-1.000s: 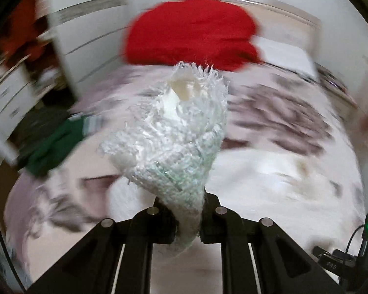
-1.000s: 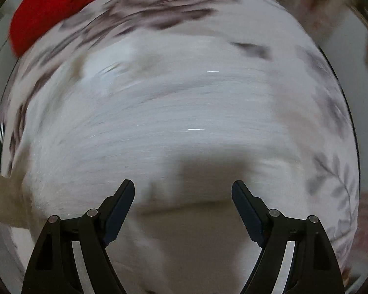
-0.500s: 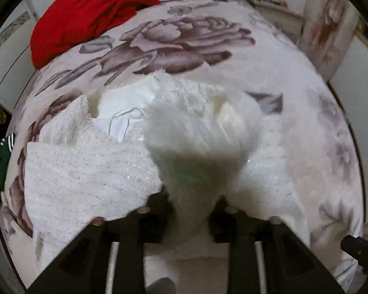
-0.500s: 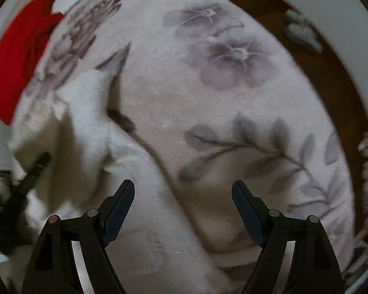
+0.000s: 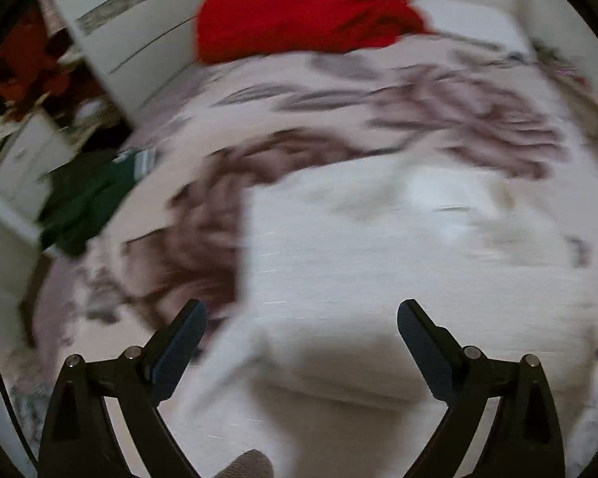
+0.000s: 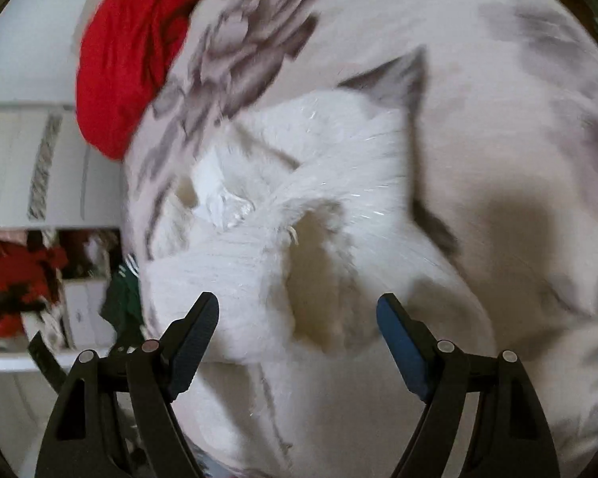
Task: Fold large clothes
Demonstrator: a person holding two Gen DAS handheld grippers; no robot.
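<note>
A white fuzzy knit sweater [image 5: 378, 247] lies on the bed, partly folded, with a sleeve laid across its body; it also shows in the right wrist view [image 6: 299, 207]. My left gripper [image 5: 301, 318] is open and empty, just above the sweater's near part. My right gripper [image 6: 298, 310] is open and empty above the sweater's near edge. Both views are blurred by motion.
The bed has a pale blanket with a dark rose print [image 5: 458, 111], also in the right wrist view [image 6: 518, 159]. A red garment [image 5: 311, 8] lies at the bed's far end [image 6: 127, 59]. A green garment [image 5: 87, 199] hangs off the left edge. White cupboards [image 5: 131, 40] stand left.
My left gripper has let go of the sweater sleeve and opened; the sleeve now lies on the sweater. Both grippers have swung over the bed. The right gripper stayed open.
</note>
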